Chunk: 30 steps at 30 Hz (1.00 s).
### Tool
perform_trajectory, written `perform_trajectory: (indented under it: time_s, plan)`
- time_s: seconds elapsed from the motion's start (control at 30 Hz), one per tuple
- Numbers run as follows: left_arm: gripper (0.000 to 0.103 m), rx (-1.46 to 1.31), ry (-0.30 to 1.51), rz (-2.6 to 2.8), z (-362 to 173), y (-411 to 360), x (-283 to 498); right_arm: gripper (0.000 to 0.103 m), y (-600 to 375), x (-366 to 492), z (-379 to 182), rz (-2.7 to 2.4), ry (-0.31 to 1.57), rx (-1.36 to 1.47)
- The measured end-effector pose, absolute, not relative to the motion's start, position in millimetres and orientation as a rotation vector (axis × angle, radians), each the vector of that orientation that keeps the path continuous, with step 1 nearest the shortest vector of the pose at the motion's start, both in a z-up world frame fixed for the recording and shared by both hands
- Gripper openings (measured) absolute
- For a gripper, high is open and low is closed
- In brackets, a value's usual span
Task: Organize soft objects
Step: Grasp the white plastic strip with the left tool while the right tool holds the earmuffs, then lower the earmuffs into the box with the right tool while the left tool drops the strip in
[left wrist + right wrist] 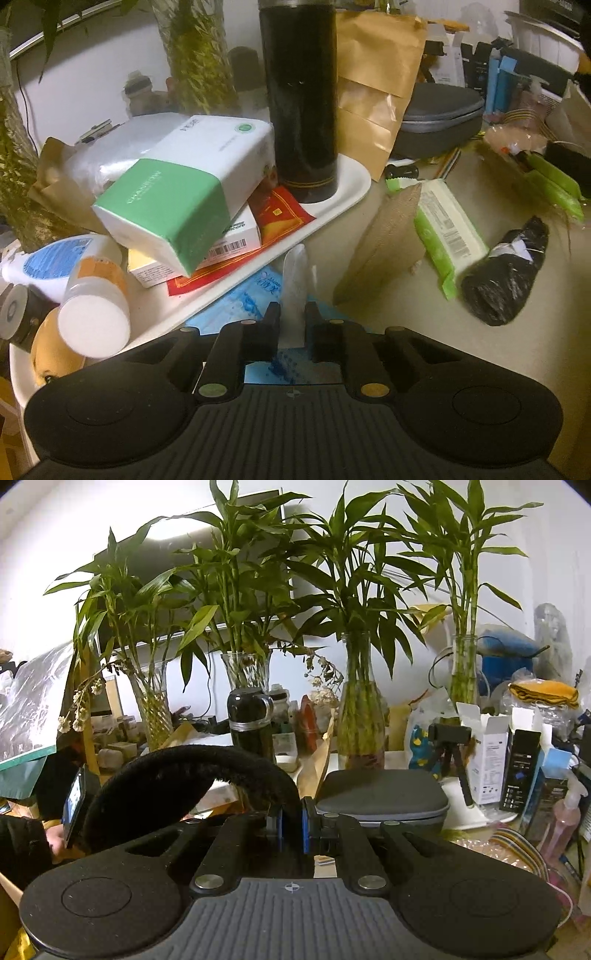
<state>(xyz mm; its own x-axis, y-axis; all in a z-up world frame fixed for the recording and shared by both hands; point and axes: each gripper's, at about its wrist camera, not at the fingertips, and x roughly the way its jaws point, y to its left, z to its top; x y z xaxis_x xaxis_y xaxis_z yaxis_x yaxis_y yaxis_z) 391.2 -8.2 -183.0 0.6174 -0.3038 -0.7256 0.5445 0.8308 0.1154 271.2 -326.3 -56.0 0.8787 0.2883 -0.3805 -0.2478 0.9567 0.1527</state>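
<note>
Cluttered bench (369, 325): left tongs (291, 325) pinch the blue packet's (236, 302) upright flap, pointing twelve o'clock; right tongs (291, 827) clamp a black fuzzy band (177, 771).

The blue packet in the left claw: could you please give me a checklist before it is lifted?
1. Left claw shut on the blue packet: ok; it pinches the upturned edge.
2. Packet free of the white tray: not ok, it lies partly under the rim.
3. Green-and-white tissue pack stable on the tray: cannot tell, it sits tilted.
4. Right claw holding the black fuzzy band: ok.
</note>
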Motion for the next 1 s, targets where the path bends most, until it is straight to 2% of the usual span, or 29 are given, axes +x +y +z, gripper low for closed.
perform_trajectory:
  time_s: [0.43,0.73,1.0]
  plan:
    - [0.014,0.276,0.697,-0.452,-127,14,352,0.012,-322,266,-43,0.266,0.394,0.112]
    - [0.014,0.210,0.604,-0.394,-72,30,309,0.012,-307,246,-3,0.389,0.418,0.116]
    - [0.014,0.200,0.522,-0.410,-32,26,260,0.012,-296,225,22,0.500,0.532,0.117]
